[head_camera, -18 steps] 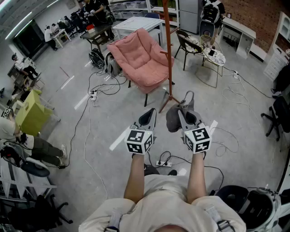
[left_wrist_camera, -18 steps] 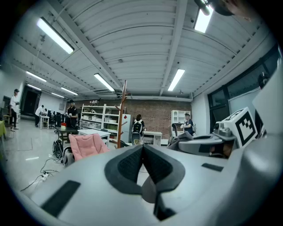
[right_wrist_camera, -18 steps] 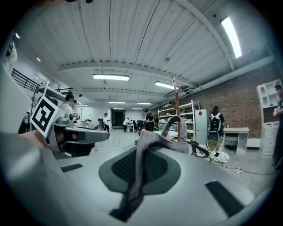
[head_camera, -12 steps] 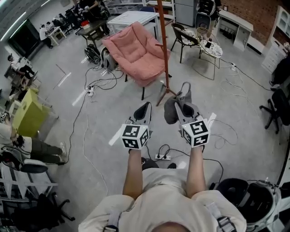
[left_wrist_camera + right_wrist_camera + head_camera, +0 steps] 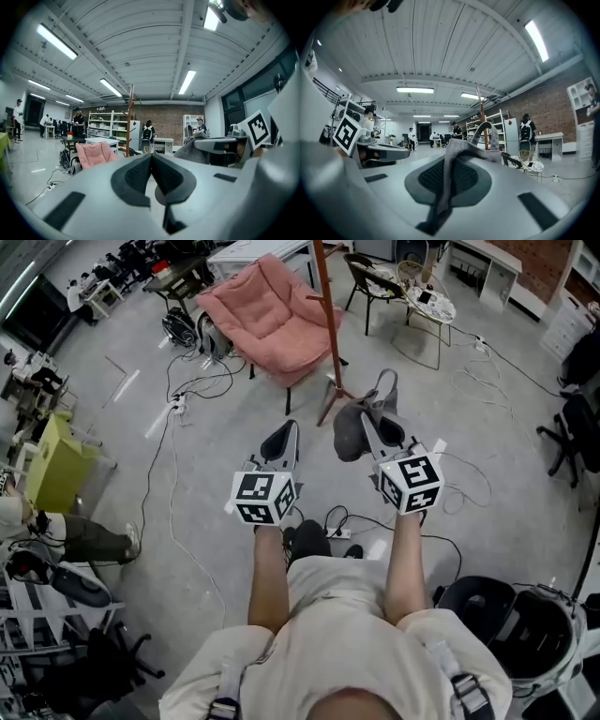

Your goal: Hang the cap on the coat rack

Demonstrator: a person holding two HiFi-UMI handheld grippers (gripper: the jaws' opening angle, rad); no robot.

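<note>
My right gripper (image 5: 384,418) is shut on a grey cap (image 5: 356,427), which hangs to its left with the strap loop (image 5: 385,382) sticking up past the jaw tips. In the right gripper view the cap's grey fabric (image 5: 452,161) is pinched between the dark pads and the loop (image 5: 484,131) arches over the tips. My left gripper (image 5: 281,440) is shut with nothing in it; its pads meet at the tips (image 5: 151,158). The red-brown coat rack (image 5: 329,334) stands on the floor ahead, its pole just beyond the cap, and shows far off as a thin pole (image 5: 130,119) (image 5: 483,117) in both gripper views.
A pink cushioned chair (image 5: 267,320) stands left of the rack. Behind it are a round glass table (image 5: 417,301) and a dark chair (image 5: 370,273). Cables and a power strip (image 5: 336,531) lie on the grey floor. A yellow-green cabinet (image 5: 52,474) and a seated person are at left.
Both grippers and the cap have come closer to the rack's base, and the view has tilted further down. The grip on the cap is unchanged.
</note>
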